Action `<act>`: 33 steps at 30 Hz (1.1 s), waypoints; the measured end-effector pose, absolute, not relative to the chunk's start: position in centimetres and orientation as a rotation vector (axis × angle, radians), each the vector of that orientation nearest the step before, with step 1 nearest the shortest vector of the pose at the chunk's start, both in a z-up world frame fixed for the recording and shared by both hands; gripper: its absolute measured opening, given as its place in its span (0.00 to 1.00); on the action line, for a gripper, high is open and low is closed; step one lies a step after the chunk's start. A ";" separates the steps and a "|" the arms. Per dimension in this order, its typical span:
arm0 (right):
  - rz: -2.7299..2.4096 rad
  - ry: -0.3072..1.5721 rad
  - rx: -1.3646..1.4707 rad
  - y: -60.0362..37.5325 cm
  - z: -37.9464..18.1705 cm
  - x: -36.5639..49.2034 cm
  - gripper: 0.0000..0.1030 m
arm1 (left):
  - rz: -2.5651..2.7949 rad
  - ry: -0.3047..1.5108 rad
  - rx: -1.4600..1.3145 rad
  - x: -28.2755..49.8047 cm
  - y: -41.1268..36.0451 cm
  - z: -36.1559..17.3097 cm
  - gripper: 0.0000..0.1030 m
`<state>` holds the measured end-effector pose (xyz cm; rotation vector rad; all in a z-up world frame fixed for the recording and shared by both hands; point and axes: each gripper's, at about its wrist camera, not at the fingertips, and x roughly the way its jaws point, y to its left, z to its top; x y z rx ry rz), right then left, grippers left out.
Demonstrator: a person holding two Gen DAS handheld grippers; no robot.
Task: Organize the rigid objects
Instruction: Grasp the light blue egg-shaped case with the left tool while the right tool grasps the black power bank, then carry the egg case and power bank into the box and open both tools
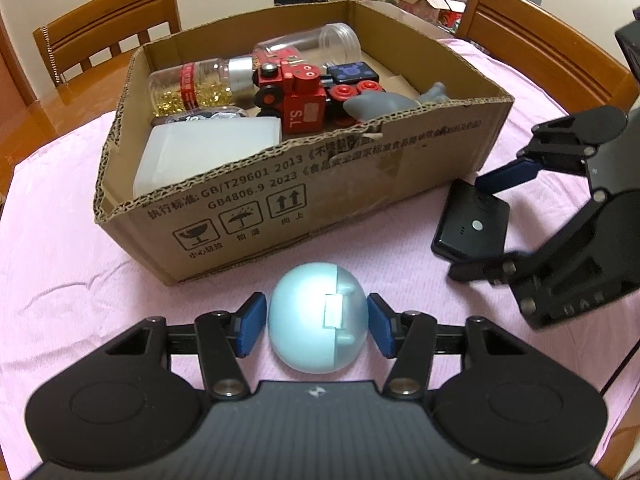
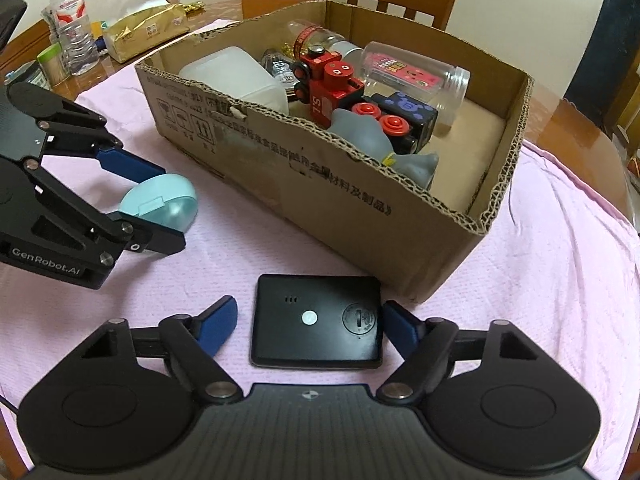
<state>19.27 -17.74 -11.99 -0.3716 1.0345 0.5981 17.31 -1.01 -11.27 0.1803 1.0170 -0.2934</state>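
A pale blue egg-shaped case (image 1: 316,318) lies on the pink cloth (image 1: 80,280) of the worktop, close to its near edge and just in front of the cardboard box (image 1: 304,204). The left claw (image 1: 316,322) straddles it, its blue pads (image 1: 252,324) spread to either side of the shell with a sliver of gap showing, so it brackets the case without clamping.

To the right, a flat black device (image 2: 316,320) lies on the cloth near the box's front corner. The right claw (image 2: 310,328) sits around it with fingers apart: the right pad (image 2: 400,328) is at the device's edge, the left pad (image 2: 218,328) is clear of it.

Inside the box lie a red toy train (image 1: 296,92), a dark blue wheeled block (image 1: 354,74), a grey toy animal (image 1: 384,104), a white plastic container (image 1: 208,148), a jar of gold pieces (image 1: 188,88) and a clear jar (image 1: 320,42). Wooden chairs (image 1: 108,28) stand past the far edge.
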 end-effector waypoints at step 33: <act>0.658 0.911 -0.426 -19.2 -0.4 19.7 0.72 | -0.420 0.908 0.223 16.2 -0.8 -0.6 0.50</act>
